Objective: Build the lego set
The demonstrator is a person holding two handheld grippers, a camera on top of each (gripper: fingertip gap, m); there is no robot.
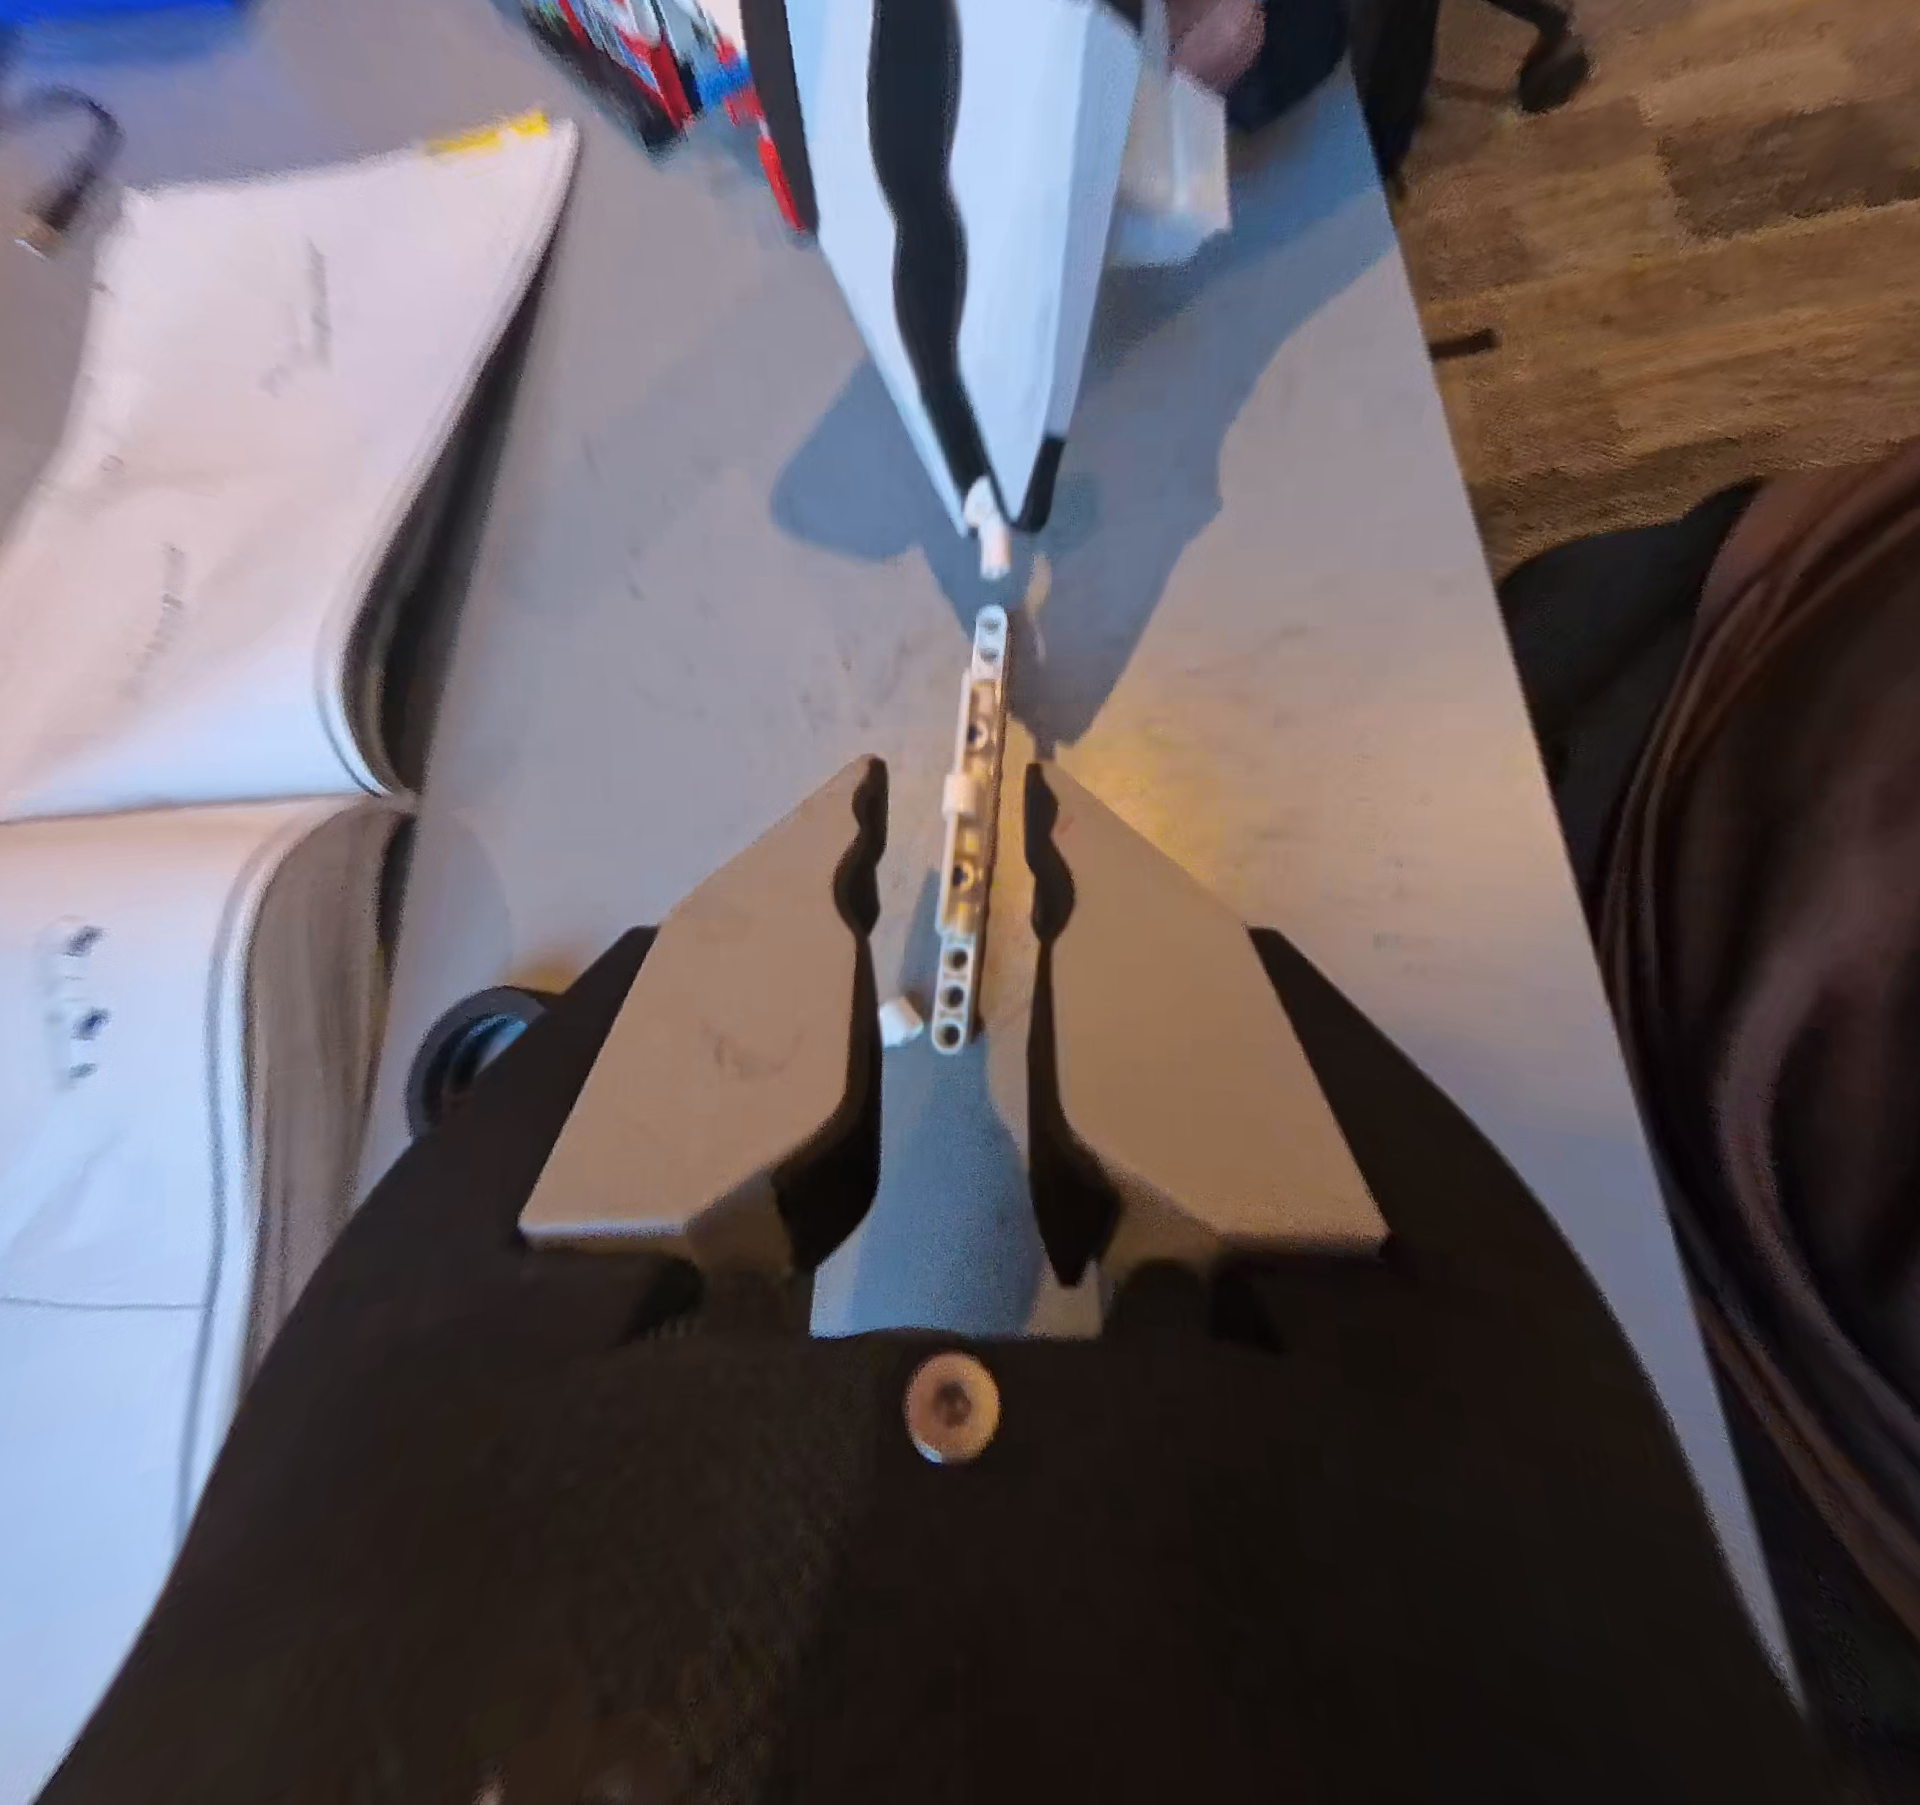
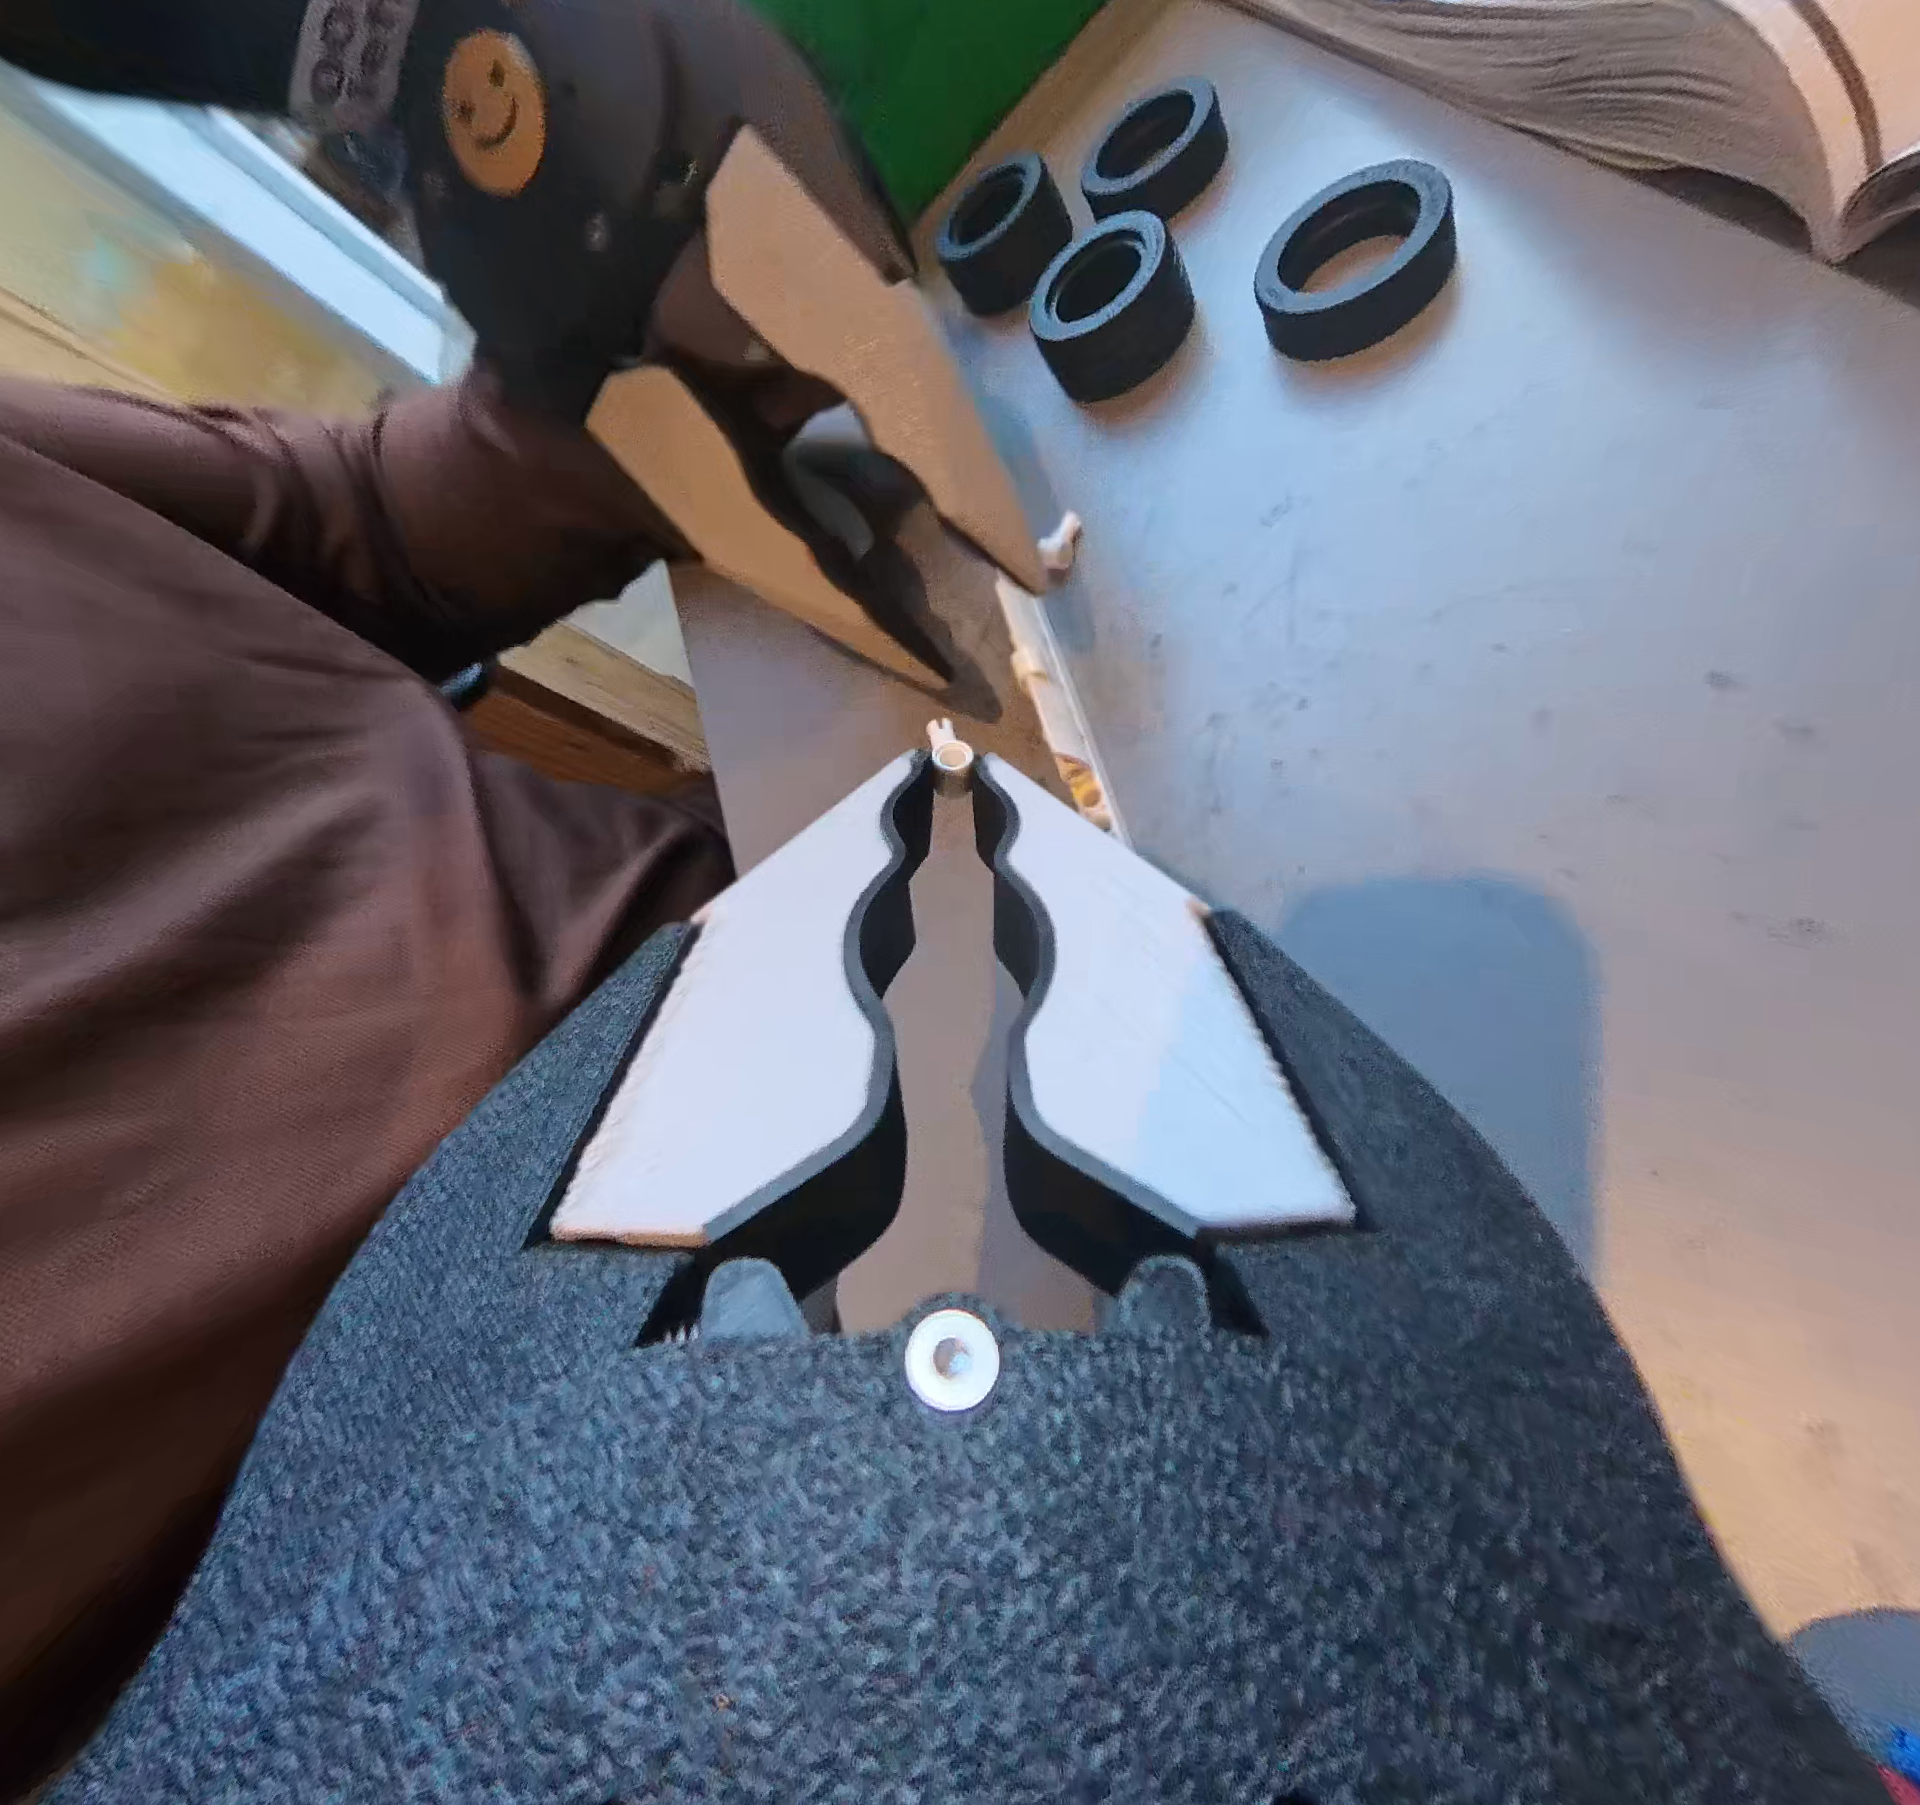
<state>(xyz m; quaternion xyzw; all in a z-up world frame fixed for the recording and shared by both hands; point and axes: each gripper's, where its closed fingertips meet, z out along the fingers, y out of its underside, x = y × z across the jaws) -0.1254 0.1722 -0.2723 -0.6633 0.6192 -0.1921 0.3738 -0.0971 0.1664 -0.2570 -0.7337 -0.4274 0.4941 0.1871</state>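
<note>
My right gripper (image 2: 951, 763) pinches a white pin (image 2: 948, 756); my left gripper (image 1: 956, 784) (jaws parted) straddles the white beam (image 1: 971, 841) on the counter (image 1: 644, 612).

You work at a grey table (image 1: 644, 612), surface scuffed. Wood-plank floor (image 1: 1714, 124) lies beyond its right edge. A chair base (image 1: 1507, 20) stands far right. Warm light patches the tabletop.

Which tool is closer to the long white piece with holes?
Left. The left tool has its open fingers on either side of the long white piece on the table. The right tool, pinching a small white peg, hangs just past the piece's far end.
</note>
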